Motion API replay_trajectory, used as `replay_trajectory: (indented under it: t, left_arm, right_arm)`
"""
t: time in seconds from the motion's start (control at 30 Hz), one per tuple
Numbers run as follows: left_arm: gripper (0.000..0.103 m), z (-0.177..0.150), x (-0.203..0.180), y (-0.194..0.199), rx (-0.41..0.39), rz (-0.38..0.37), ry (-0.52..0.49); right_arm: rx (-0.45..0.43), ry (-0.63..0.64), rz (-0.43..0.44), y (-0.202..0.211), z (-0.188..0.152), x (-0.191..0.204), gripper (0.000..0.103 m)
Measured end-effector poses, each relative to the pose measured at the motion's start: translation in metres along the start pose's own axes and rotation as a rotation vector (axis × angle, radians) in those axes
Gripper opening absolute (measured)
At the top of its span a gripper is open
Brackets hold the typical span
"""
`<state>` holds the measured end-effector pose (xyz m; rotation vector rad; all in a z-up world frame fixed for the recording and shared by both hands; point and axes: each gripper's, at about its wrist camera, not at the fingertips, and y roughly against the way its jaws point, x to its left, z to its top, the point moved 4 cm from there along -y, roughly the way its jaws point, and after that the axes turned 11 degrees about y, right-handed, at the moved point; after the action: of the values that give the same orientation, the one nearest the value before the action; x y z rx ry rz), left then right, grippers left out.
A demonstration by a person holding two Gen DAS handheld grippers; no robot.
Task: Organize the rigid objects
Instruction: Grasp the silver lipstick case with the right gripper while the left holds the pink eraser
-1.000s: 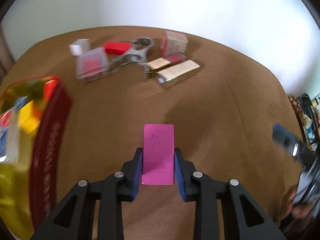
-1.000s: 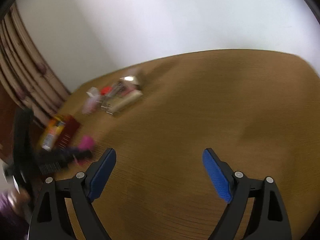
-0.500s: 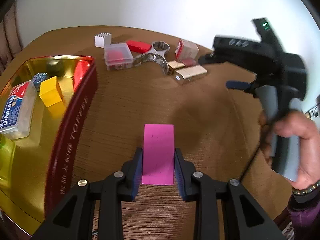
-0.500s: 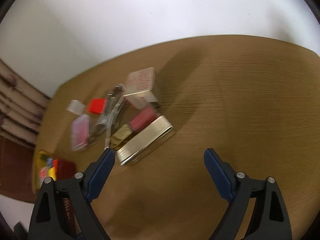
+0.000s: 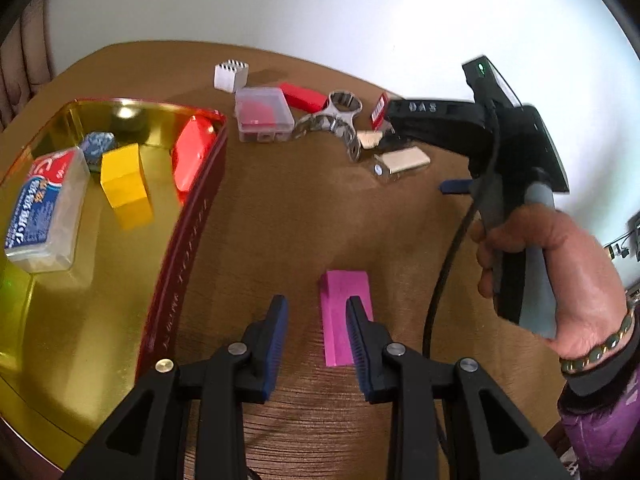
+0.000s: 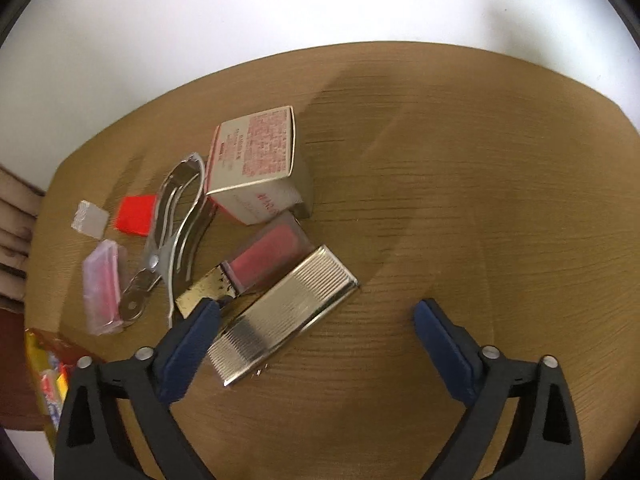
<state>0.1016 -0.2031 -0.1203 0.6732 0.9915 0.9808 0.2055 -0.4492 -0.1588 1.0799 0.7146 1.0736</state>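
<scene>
My left gripper [image 5: 316, 320] is open. A pink block [image 5: 347, 312] lies on the wooden table just right of its gap, behind the right fingertip. The gold tin tray [image 5: 60, 340] at the left holds a yellow block [image 5: 125, 186], a red piece [image 5: 192, 156] and a plastic box [image 5: 44, 208]. My right gripper [image 6: 316, 336] is open and hovers over a ribbed silver case [image 6: 280, 316]; its left fingertip is beside that case. It also shows in the left wrist view [image 5: 460, 136], held by a hand.
Loose items lie at the far side of the table: a white cube [image 5: 230, 75], a clear box [image 5: 262, 118], a red block [image 5: 302, 96], a metal tool [image 6: 180, 216], a printed carton [image 6: 256, 160] and a red-and-gold case [image 6: 260, 260].
My left gripper has opened and let go of the pink block, which now lies on the table to the right. My right gripper has moved closer to the silver case.
</scene>
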Motion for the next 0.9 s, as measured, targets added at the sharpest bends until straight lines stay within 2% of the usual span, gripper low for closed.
replay_trajectory:
  t: [0.07,0.13,0.17,0.27,0.33,0.4,0.47,0.73,0.77,0.83,0.9]
  left_arm:
    - [0.031,-0.001,-0.002,-0.001,0.002,0.014,-0.016]
    - [0.032,-0.002,-0.005,-0.001,0.002,0.023,-0.037]
    - [0.032,-0.002,-0.006,0.000,0.001,0.025,-0.044]
    - [0.036,-0.001,-0.005,0.000,0.012,0.035,-0.041]
    - [0.036,0.000,-0.004,-0.002,0.029,0.035,-0.035]
    - [0.036,-0.001,-0.004,-0.004,0.030,0.047,-0.037]
    - [0.036,-0.002,-0.004,-0.005,0.040,0.052,-0.037]
    - [0.038,0.000,-0.008,-0.016,0.069,0.071,-0.033]
    - [0.040,0.001,-0.010,-0.019,0.074,0.080,-0.043]
    - [0.051,0.003,-0.014,-0.023,0.081,0.096,-0.056]
    - [0.056,0.005,-0.018,-0.029,0.094,0.115,-0.063]
  right_arm:
    - [0.025,0.031,-0.031,-0.004,0.000,0.005,0.095]
    - [0.040,0.143,-0.108,-0.007,-0.005,0.015,0.091]
    - [0.030,0.174,-0.111,-0.006,-0.008,0.016,0.090]
    - [0.028,0.179,-0.091,0.002,-0.011,0.010,0.069]
    - [0.023,0.188,-0.081,0.008,-0.014,0.000,0.043]
    - [0.023,0.194,-0.064,0.009,-0.016,-0.005,0.029]
    - [0.027,0.205,-0.021,0.012,-0.020,-0.017,0.028]
    - [-0.028,0.251,0.027,0.030,-0.053,-0.059,0.028]
    - [-0.043,0.260,0.020,0.034,-0.060,-0.062,0.028]
    - [-0.067,0.259,0.048,0.040,-0.077,-0.071,0.028]
    - [-0.086,0.268,0.037,0.045,-0.096,-0.077,0.028]
